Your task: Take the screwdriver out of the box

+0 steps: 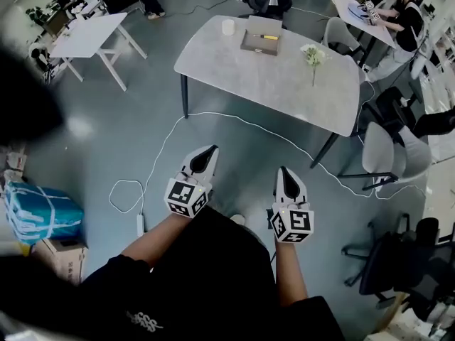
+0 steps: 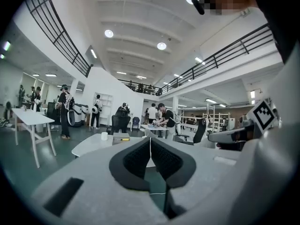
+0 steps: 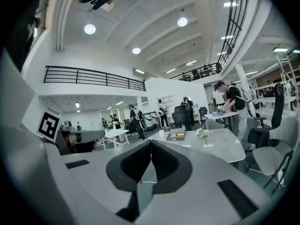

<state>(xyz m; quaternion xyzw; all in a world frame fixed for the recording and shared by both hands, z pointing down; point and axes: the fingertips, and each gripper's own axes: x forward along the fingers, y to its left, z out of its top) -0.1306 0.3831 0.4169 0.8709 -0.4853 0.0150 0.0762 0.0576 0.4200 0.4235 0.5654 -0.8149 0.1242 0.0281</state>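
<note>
I read this as open-plan lab-office hall: grey work tables [image 1: 270, 84], swivel chairs [image 1: 387, 261], mezzanine railing [image 3: 93, 76], ceiling downlights [image 3: 90, 29], people at desks [image 1: 402, 16].

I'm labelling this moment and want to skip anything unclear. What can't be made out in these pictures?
- Inside of the box: too small and far in the head view. Both gripper views see it nearly edge-on, so its wall hides the inside.
- The screwdriver: only a yellow streak in every view, and its tip is too small to make out.
- The dark shape at the head view's left edge: blurred and cut off by the frame.
</note>
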